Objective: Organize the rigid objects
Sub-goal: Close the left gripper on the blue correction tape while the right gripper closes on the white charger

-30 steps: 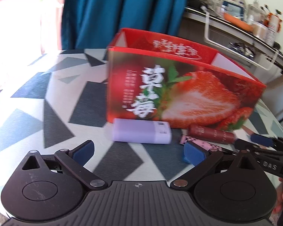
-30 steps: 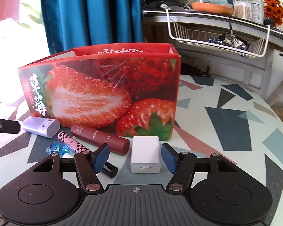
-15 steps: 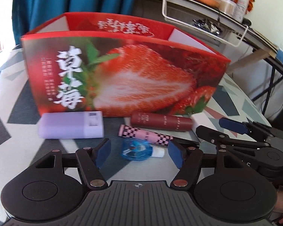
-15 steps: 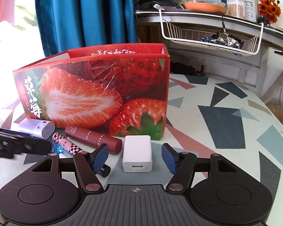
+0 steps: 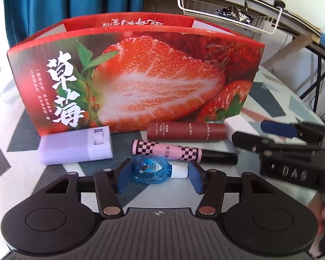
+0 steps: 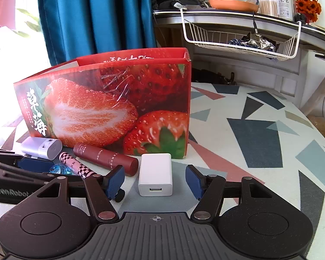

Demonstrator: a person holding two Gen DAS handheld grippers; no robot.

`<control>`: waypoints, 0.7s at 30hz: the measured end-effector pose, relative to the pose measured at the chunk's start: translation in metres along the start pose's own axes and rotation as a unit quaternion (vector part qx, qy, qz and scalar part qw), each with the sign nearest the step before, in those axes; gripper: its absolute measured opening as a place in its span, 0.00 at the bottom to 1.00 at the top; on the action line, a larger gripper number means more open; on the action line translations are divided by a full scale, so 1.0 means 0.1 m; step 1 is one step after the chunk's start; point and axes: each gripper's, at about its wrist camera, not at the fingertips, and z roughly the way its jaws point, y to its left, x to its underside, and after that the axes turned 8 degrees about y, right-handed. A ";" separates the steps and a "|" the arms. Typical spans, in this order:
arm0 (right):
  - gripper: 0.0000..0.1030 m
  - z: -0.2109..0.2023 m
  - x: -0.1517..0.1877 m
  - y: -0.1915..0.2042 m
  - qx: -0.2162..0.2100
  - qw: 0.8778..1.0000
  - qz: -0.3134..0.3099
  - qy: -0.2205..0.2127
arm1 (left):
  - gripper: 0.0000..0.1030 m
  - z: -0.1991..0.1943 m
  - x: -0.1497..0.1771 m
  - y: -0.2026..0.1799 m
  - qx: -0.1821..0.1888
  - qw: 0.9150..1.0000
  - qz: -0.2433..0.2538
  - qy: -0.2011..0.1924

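Note:
A small blue bottle point(image 5: 150, 170) with a white cap lies on the table between my left gripper's point(image 5: 160, 179) pads. The jaws are closing, and the pads touch its two ends. Behind it lie a pink checkered tube point(image 5: 169, 151), a dark red tube point(image 5: 186, 131) and a purple power bank point(image 5: 75, 146). All of these sit in front of the open strawberry box point(image 5: 140, 82). My right gripper point(image 6: 155, 182) stands open around a white charger point(image 6: 155, 174), with a gap on each side. In the left wrist view the right gripper point(image 5: 249, 131) reaches in from the right.
The patterned table point(image 6: 260, 134) curves to an edge at the right. A white wire basket point(image 6: 238, 41) hangs under a cluttered shelf behind it, and a blue curtain point(image 6: 93, 17) hangs at the back. One finger point(image 6: 32, 165) of the left gripper lies beside the tubes.
My left gripper has swung right from the purple power bank to the blue bottle, and its jaws have narrowed around the bottle. The right gripper has stayed put.

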 end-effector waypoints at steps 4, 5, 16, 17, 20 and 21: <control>0.58 0.01 0.00 0.00 -0.001 1.000 0.002 0.001 | 0.57 -0.07 0.06 0.06 0.007 1.000 -0.011 -0.001; 0.58 0.02 0.00 0.00 -0.002 1.000 0.002 0.002 | 0.57 -0.09 0.08 0.08 0.006 1.000 -0.013 -0.002; 0.44 0.21 -0.06 -0.03 0.011 1.000 0.009 0.015 | 0.57 -0.23 0.19 0.36 -0.030 0.999 -0.038 -0.004; 0.44 0.23 -0.06 -0.03 0.011 1.000 0.008 0.019 | 0.57 -0.24 0.19 0.37 -0.030 0.999 -0.038 -0.005; 0.41 0.26 -0.04 -0.04 0.011 1.000 0.005 0.021 | 0.57 -0.25 0.20 0.37 -0.035 0.999 -0.037 -0.005; 0.41 0.26 -0.04 -0.04 0.013 1.000 0.004 0.021 | 0.57 -0.25 0.20 0.36 -0.036 0.999 -0.036 -0.005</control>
